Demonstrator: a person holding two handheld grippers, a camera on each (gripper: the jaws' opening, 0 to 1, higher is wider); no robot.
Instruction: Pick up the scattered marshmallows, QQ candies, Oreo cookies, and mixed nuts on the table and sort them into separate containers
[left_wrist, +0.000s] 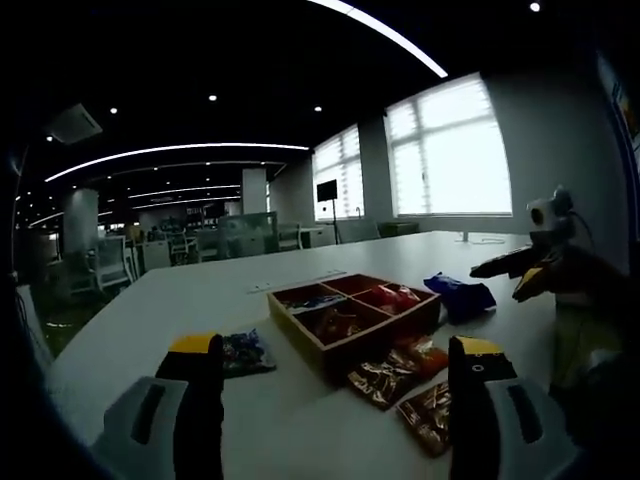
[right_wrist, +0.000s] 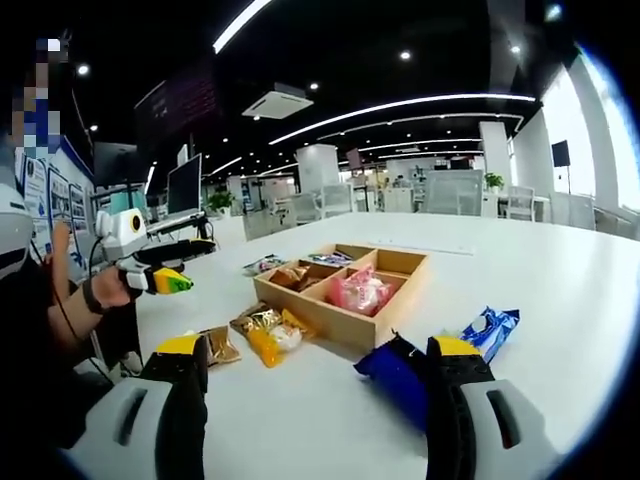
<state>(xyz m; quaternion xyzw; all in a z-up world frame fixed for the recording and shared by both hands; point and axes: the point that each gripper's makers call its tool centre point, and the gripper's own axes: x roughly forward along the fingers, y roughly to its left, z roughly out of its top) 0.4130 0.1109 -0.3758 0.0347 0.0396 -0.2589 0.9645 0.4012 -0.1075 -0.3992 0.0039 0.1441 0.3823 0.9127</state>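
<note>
Resting at mid-frame on the white table (right_wrist: 560, 290), a four-compartment wooden tray (right_wrist: 343, 287) is seen with a pink packet (right_wrist: 358, 291) in its nearest compartment; the right gripper (right_wrist: 315, 385) is held wide apart, a blue packet (right_wrist: 398, 378) touching its right jaw, while the left gripper (left_wrist: 335, 385) stands wide, empty, gold-brown packets (left_wrist: 385, 378) between its jaws

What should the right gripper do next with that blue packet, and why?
Probably lower the right gripper and close on the dark blue packet. The gripper looks open, the packet lies on the white table between its jaws, outside the wooden tray, so it likely needs picking up first.
</note>
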